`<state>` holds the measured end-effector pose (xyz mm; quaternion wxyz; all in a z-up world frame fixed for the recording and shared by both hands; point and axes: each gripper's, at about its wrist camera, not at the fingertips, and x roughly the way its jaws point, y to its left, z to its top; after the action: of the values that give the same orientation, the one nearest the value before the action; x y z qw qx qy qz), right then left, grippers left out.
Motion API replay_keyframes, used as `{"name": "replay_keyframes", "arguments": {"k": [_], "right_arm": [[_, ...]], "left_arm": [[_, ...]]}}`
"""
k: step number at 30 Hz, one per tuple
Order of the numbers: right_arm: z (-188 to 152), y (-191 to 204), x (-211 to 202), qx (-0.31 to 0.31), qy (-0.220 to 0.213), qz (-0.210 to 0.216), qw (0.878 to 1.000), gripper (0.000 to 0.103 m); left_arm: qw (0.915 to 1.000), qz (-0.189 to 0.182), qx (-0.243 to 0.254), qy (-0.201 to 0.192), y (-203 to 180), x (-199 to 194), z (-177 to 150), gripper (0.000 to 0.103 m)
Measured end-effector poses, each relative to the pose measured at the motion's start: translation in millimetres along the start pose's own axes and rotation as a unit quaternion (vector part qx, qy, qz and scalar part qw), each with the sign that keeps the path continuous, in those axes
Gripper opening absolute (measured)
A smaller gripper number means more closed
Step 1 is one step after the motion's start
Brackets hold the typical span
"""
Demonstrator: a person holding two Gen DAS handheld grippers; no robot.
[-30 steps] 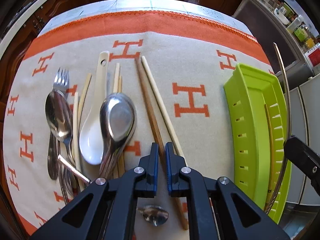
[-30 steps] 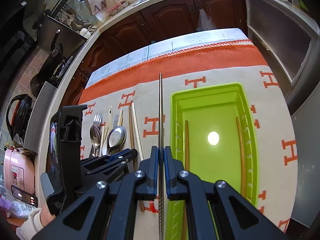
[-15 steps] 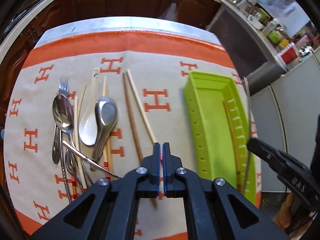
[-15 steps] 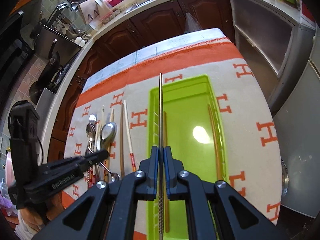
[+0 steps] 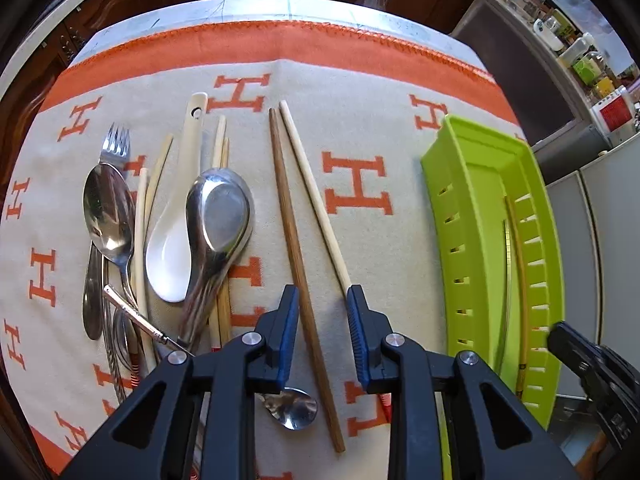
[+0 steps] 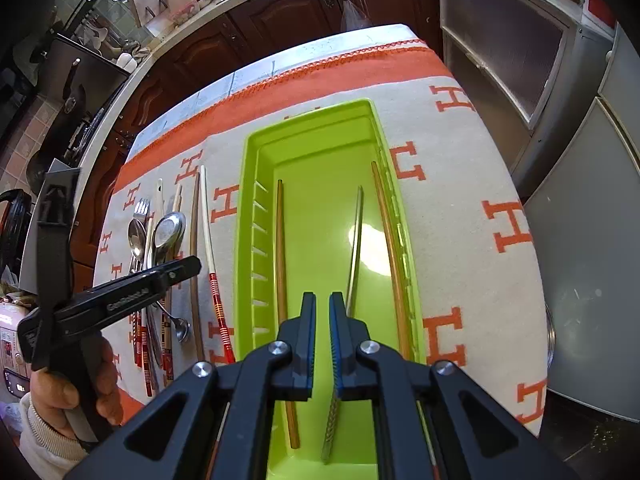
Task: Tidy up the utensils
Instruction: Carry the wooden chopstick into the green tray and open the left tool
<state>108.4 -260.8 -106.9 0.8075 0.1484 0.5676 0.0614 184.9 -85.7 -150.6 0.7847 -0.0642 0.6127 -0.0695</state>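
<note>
The metal chopstick (image 6: pixel 354 240) that the right gripper (image 6: pixel 323 312) pinched upright a second ago now lies free in the green tray (image 6: pixel 320 132), and that gripper's jaws stand slightly apart over it with nothing pressed between them; the left gripper (image 5: pixel 323 300) has just been opening, and its jaws now straddle the dark wooden chopstick (image 5: pixel 298 248) without pinching it, the right pad sitting over the pale chopstick (image 5: pixel 316 196) beside it. A beige cloth (image 5: pixel 360 128) patterned with orange H letters and edged in an orange band covers the table, with dark wooden cabinets (image 6: pixel 280 12) at twelve o'clock and grey appliance fronts (image 6: pixel 580 160) at three o'clock (a cluttered counter runs along the upper left of the right wrist view). In the left wrist view, the rest of the utensils lie piled at nine o'clock of the gripper: a fork (image 5: pixel 116 142), a steel spoon (image 5: pixel 108 208), a white ceramic spoon (image 5: pixel 172 248), a broad steel spoon (image 5: pixel 220 216) and several light chopsticks. A small spoon (image 5: pixel 294 408) lies under the left gripper at six o'clock. Inside the tray two brown chopsticks lie along the left and right walls, the metal one between them. A hand (image 6: pixel 80 392) in a pale sleeve holds the left gripper's handle.
</note>
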Motion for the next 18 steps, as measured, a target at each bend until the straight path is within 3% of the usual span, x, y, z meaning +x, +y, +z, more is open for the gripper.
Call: {"name": "replay_keyframes", "arguments": {"k": [3,9,11,12,13,18], "right_arm": [[-4,0,-5,0.002,-0.007,0.004,1.000,0.007],[-15,2,-10,-0.002,-0.015,0.003,1.000,0.007],[-18,1,-10,0.001,-0.016,0.004,1.000,0.007],[-21,0,-10,0.003,-0.016,0.004,1.000,0.007],[-22,-1,-9,0.005,-0.016,0.004,1.000,0.007],[-29,-5,-6,0.012,-0.012,0.011,1.000,0.007]], "left_arm": [[0.9998,0.018,-0.007,0.000,2,13,-1,0.023],[0.9970,0.056,0.016,-0.052,-4,9,-21,0.023],[0.9936,0.077,0.033,-0.076,-9,9,-31,0.020],[0.9927,0.080,0.035,-0.084,-10,8,-34,0.014],[0.9924,0.076,0.037,-0.089,-9,6,-36,0.007],[0.9960,0.044,0.031,-0.071,2,3,-38,0.004]]}}
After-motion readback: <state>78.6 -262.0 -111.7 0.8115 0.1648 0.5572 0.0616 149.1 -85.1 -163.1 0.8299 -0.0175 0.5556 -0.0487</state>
